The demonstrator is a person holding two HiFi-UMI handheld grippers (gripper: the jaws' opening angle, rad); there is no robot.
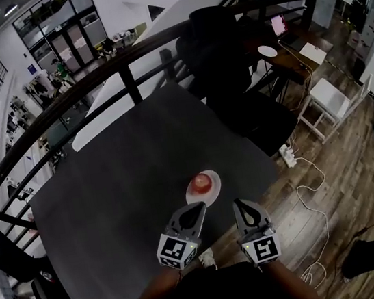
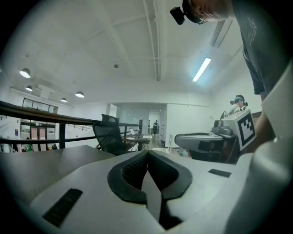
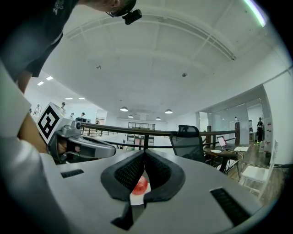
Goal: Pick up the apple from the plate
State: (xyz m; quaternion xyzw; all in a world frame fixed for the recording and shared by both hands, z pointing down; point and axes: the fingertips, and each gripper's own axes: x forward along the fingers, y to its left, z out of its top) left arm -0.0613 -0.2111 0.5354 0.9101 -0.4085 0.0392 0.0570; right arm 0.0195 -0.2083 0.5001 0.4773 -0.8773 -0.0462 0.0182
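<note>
A red apple (image 1: 199,181) lies on a small white plate (image 1: 195,198) near the front right edge of a dark table (image 1: 123,189). My left gripper (image 1: 200,208) hovers just short of the plate, its jaws shut and empty. My right gripper (image 1: 239,204) is level with it to the right, over the table's edge, its tips also together with nothing held. In the right gripper view the apple (image 3: 140,185) and plate (image 3: 136,199) show through the slot below the closed tips (image 3: 145,151). The left gripper view shows its shut tips (image 2: 148,152) and no apple.
A black railing (image 1: 129,84) runs behind the table, and a black office chair (image 1: 229,56) stands past its far right corner. On the wooden floor to the right lie a white cable (image 1: 314,196) and power strip (image 1: 289,156). A small white stool (image 1: 329,101) stands further right.
</note>
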